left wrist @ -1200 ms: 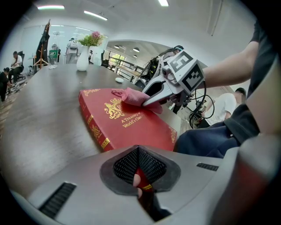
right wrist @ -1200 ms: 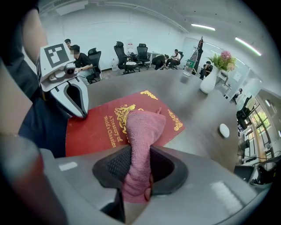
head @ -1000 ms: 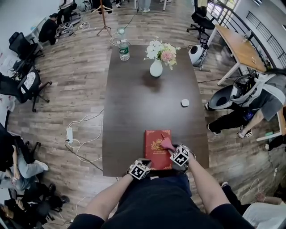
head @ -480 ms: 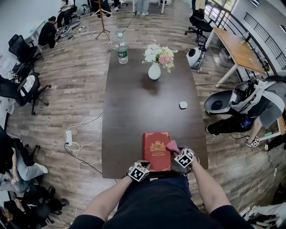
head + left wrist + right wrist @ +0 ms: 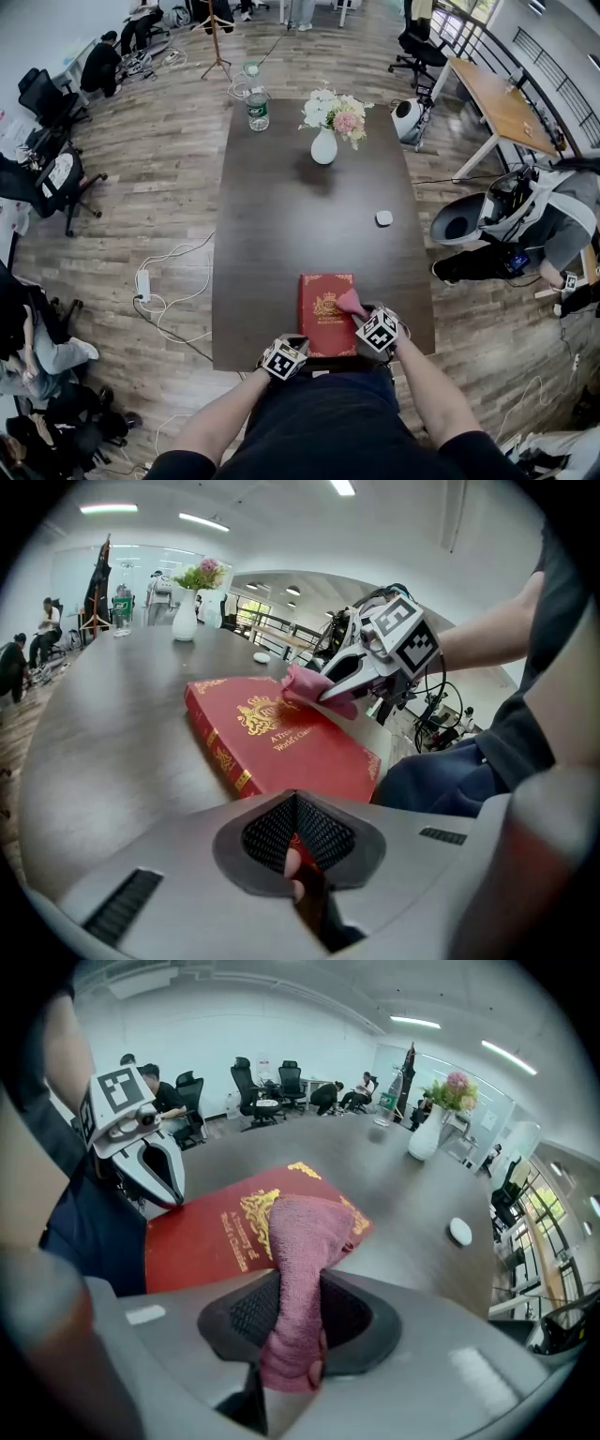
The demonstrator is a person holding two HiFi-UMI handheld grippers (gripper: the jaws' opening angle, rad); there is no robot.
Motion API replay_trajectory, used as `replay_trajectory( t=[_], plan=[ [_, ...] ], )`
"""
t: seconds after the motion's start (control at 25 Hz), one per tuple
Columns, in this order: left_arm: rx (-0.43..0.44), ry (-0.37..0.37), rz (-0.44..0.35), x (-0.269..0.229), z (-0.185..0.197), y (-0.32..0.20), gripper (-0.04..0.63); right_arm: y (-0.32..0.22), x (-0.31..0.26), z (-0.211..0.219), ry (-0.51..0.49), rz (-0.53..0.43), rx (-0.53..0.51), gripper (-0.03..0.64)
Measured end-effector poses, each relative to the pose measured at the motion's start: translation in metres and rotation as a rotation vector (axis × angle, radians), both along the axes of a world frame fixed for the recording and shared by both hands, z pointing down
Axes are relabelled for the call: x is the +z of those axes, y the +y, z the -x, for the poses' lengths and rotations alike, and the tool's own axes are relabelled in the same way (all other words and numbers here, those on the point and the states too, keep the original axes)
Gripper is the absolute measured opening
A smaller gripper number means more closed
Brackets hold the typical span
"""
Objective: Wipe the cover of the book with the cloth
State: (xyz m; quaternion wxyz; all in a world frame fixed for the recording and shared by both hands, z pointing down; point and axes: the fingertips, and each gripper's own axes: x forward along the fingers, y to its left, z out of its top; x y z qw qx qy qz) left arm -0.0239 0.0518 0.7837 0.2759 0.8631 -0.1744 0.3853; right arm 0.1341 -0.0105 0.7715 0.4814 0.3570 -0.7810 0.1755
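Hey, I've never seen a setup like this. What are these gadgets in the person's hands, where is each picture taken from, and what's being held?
A person holds a two-fingered gripper in each hand; there is no robot. One picture comes from a head camera looking down, the other two from cameras riding on each gripper. On the table are a red book, a vase of flowers, a bottle and a small white object. The right gripper pinches a pink cloth resting on the cover. The left gripper pinches the book's near edge.
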Motion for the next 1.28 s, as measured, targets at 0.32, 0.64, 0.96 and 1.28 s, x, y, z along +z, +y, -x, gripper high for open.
replay_trajectory(
  t=[0.32,0.64,0.96,1.28],
  plan=[
    [-0.017,0.006,0.007,-0.001,0.000,0.005,-0.005,-0.010,-0.017,0.086,-0.064,-0.017,-0.161,0.117],
    [-0.043,-0.001,0.008,0.003,0.001,0.006,-0.005,-0.012,-0.008,0.145,-0.074,0.002,-0.283,0.117],
    [-0.056,0.011,-0.001,0.000,0.001,0.002,-0.005,-0.009,0.011,0.163,-0.047,0.047,-0.325,0.117],
    [-0.051,0.012,0.005,0.002,0.001,0.001,-0.005,-0.008,0.020,0.161,-0.064,0.071,-0.307,0.117]
  ],
)
